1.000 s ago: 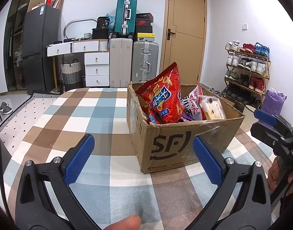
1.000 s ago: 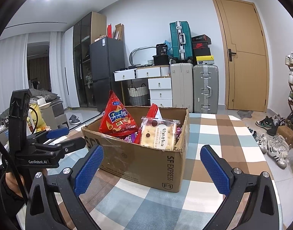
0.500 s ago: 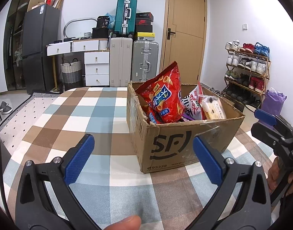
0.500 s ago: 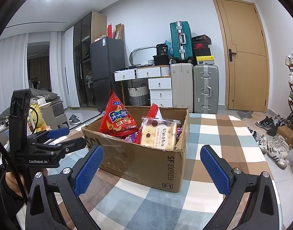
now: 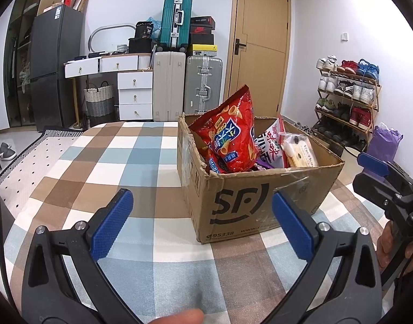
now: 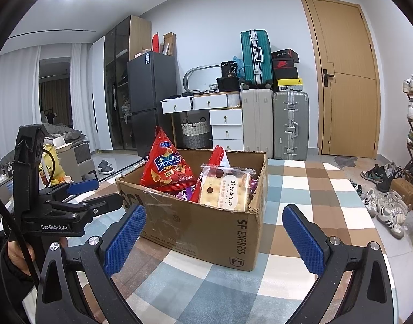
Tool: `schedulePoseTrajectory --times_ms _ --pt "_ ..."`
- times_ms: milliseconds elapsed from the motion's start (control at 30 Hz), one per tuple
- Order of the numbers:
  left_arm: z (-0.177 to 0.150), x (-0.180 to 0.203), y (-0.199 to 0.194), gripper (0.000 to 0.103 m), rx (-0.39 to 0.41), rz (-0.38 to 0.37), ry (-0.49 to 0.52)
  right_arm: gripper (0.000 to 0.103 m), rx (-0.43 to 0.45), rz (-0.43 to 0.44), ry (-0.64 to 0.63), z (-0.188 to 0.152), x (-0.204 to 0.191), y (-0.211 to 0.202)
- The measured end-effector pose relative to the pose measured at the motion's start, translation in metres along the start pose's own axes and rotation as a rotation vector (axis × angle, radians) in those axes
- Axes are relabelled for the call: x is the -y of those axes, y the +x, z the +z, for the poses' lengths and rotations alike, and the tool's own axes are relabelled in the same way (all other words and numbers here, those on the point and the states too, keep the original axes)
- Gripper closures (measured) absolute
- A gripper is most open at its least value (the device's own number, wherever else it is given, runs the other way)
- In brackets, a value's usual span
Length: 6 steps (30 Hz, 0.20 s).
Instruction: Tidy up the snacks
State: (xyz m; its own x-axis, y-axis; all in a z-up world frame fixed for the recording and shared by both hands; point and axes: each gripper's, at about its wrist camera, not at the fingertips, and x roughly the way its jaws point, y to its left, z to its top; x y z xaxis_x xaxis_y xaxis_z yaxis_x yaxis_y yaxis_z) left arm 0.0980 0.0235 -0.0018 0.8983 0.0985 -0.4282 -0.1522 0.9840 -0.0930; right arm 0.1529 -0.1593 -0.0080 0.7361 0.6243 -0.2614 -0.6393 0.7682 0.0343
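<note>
- Nothing has moved since the frame 1 second earlier; both grippers hover where they were.
- Left gripper (image 5: 202, 222): its 2 blue-padded fingers stand wide apart, empty, above the checked blue, brown and white surface (image 5: 103, 167).
- Brown cardboard SF box (image 5: 257, 199) sits on the surface ahead, holding a red triangular chip bag (image 5: 229, 137), a clear cracker packet (image 6: 226, 191) and other snacks.
- Right gripper (image 6: 214, 236): fingers spread apart, empty, just short of the box.
</note>
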Motion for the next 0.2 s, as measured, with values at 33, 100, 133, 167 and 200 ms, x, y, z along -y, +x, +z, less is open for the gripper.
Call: schedulePoseTrajectory --times_ms 33,100,133,167,200 --pt "-0.0007 0.0014 -0.0008 0.001 0.001 0.0 0.001 0.0 0.0 0.0 0.0 0.0 0.0 0.0" --pt "-0.0015 0.0016 -0.0006 0.001 0.001 0.001 0.001 0.0 0.0 0.0 0.0 0.0 -0.0001 0.0" --pt "-0.0006 0.0012 -0.0009 0.001 0.002 0.001 0.002 0.0 0.0 0.001 0.0 0.0 -0.0006 -0.0004" --pt "-0.0009 0.0013 -0.0009 0.001 0.003 -0.001 0.002 0.0 0.001 -0.001 0.0 0.0 -0.0004 -0.0003" --pt "-0.0017 0.0019 -0.0006 0.001 0.003 -0.002 0.004 0.0 0.002 -0.001 0.0 0.0001 -0.0001 -0.0001"
